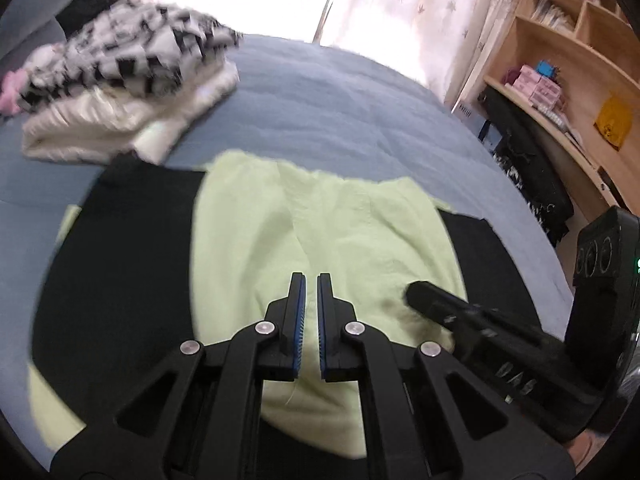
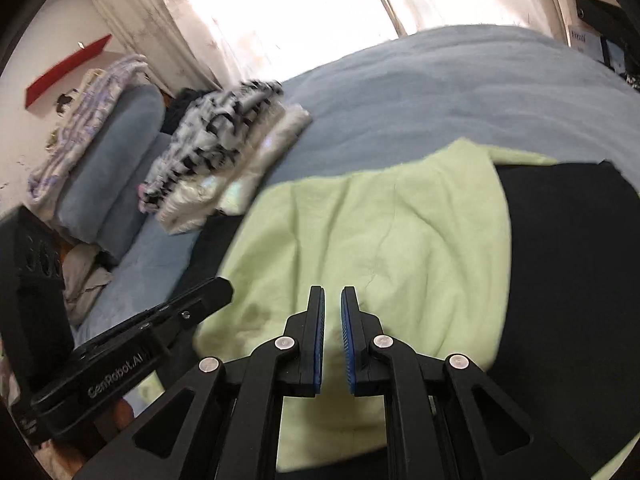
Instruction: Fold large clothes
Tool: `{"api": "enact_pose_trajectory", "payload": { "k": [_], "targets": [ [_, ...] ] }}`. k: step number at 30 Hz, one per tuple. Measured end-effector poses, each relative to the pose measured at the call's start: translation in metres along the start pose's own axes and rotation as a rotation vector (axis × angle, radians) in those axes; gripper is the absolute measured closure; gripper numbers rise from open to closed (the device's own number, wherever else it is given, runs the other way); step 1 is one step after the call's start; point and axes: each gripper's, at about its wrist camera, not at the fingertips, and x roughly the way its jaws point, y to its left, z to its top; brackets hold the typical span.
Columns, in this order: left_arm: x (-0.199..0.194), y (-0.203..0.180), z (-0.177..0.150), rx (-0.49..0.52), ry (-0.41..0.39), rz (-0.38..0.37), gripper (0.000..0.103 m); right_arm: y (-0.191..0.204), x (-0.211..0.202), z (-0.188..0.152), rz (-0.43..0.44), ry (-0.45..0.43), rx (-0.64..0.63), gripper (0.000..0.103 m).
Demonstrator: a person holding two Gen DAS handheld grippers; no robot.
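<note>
Both grippers, left gripper [image 1: 311, 280] and right gripper [image 2: 332, 292], hover pressed together, empty, above the pale green garment [image 1: 320, 224].

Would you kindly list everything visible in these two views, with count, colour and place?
Garment: one, pale green with black panels, spread on the bed nearest the cameras.
Bed cover: one, blue-grey, under everything.
Folded clothes: one stack, black-and-white patterned on cream, far left of the bed.
Pillow: one, blue-grey, at the head of the bed beside the stack.
Curtains: pale, patterned, behind the bed.
Shelves: one wooden unit, right, holding books and boxes.
Left gripper: black, blue pads, jaws shut, empty, above the garment.
Right gripper: black, blue pads, jaws shut, empty, above the garment.
</note>
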Motion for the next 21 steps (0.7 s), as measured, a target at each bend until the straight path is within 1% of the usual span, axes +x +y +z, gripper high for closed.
{"api": "enact_pose_trajectory", "payload": {
  "k": [2,4,5,8,9,11,14,19,21],
  "targets": [
    [0.023,0.003,-0.005,-0.016,0.050,0.012,0.102,-0.014,0.018,-0.010,-0.076,0.047,-0.002,0.094],
    [0.041,0.010,-0.014,-0.031,0.106,0.040,0.102,-0.028,0.020,-0.020,-0.082,0.047,-0.014,0.094],
    [0.049,0.017,-0.020,-0.043,0.129,0.038,0.102,-0.035,0.016,-0.025,-0.086,0.041,-0.024,0.098],
    [0.050,0.032,-0.027,-0.100,0.122,-0.035,0.102,-0.048,0.003,-0.033,-0.066,0.028,0.008,0.098],
    [0.049,0.034,-0.027,-0.115,0.126,-0.049,0.102,-0.051,0.002,-0.034,-0.057,0.028,0.023,0.098],
    [0.046,0.032,-0.026,-0.122,0.126,-0.047,0.102,-0.053,-0.005,-0.039,-0.062,0.027,0.058,0.098],
    [0.030,0.019,-0.027,-0.084,0.100,-0.018,0.101,-0.051,-0.020,-0.048,-0.104,0.027,0.076,0.095],
    [-0.017,-0.004,-0.038,-0.023,0.042,-0.005,0.100,-0.036,-0.072,-0.076,-0.088,-0.013,0.071,0.094],
    [-0.037,-0.010,-0.048,-0.002,0.022,0.016,0.098,-0.027,-0.090,-0.088,-0.090,-0.028,0.052,0.094]
  ]
}}
